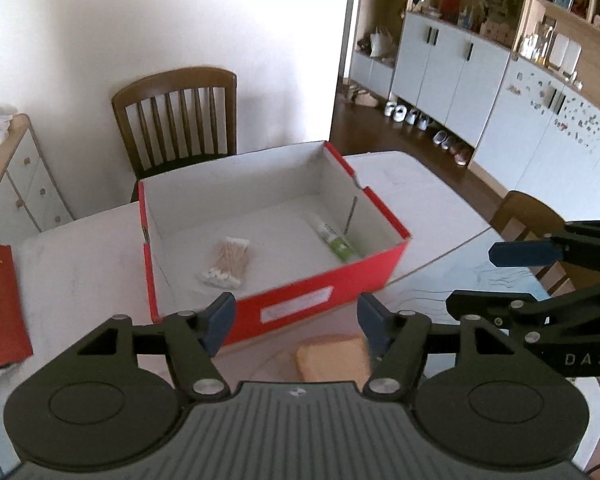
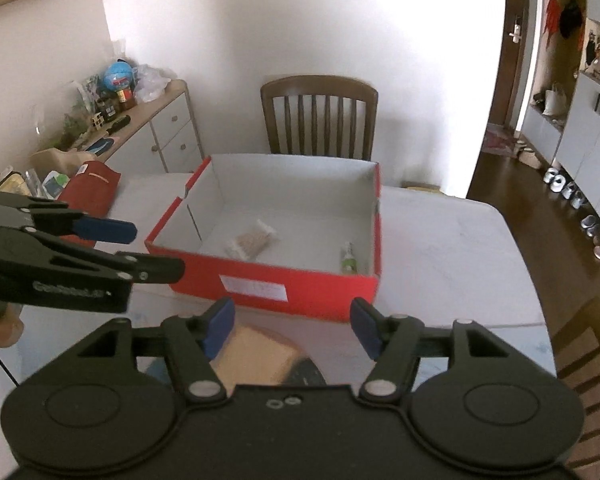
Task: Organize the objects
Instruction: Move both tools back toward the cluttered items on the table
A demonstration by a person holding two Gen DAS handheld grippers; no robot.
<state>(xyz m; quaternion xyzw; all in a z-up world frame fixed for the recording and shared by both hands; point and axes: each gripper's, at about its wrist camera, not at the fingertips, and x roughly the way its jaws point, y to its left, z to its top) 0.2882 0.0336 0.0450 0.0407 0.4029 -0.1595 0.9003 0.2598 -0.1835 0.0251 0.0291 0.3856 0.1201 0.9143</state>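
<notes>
A red cardboard box (image 1: 320,292) with a white inside stands open on the white table (image 1: 80,264). Inside lie a packet of cotton swabs (image 1: 228,262) and a green-and-white tube (image 1: 336,240); the right wrist view shows the box (image 2: 260,284), the swabs (image 2: 252,242) and the tube (image 2: 348,260) too. A tan flat object (image 1: 332,358) lies on the table in front of the box, below both grippers, also seen as the tan object (image 2: 256,356). My left gripper (image 1: 296,320) hangs open above it, nothing between the pads. My right gripper (image 2: 292,322) is open and holds nothing.
A red pouch (image 1: 0,304) lies at the table's left edge, seen as the red pouch (image 2: 92,188) in the right wrist view. A wooden chair (image 2: 320,116) stands behind the table, another chair (image 1: 532,216) at the right. A cluttered sideboard (image 2: 148,120) lines the left wall.
</notes>
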